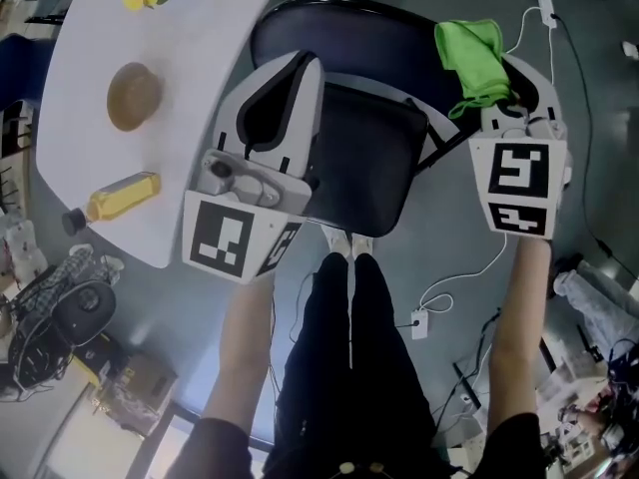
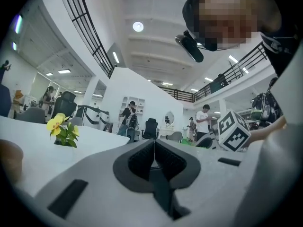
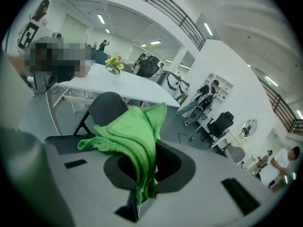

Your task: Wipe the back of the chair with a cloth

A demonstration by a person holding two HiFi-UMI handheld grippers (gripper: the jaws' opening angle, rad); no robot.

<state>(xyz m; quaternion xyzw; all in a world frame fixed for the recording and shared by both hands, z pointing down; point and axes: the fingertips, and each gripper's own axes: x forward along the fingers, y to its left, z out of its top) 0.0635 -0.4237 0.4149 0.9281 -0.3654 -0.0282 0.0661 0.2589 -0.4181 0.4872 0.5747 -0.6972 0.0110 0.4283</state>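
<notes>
My right gripper (image 1: 496, 90) pinches the cloth (image 1: 471, 56) by a thin fold above the chair (image 1: 364, 168); I risk dropping it mid-wipe. My left gripper (image 1: 292, 76) is closed and empty.

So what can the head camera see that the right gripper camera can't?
Only the head view: a yellow bottle, a brown round thing, the left gripper and the person's legs.
Only the right gripper view: faraway office chairs, people standing and a balcony railing.
Both: the green cloth pinched in the right gripper, the black chair, the white table and the yellow flowers.
</notes>
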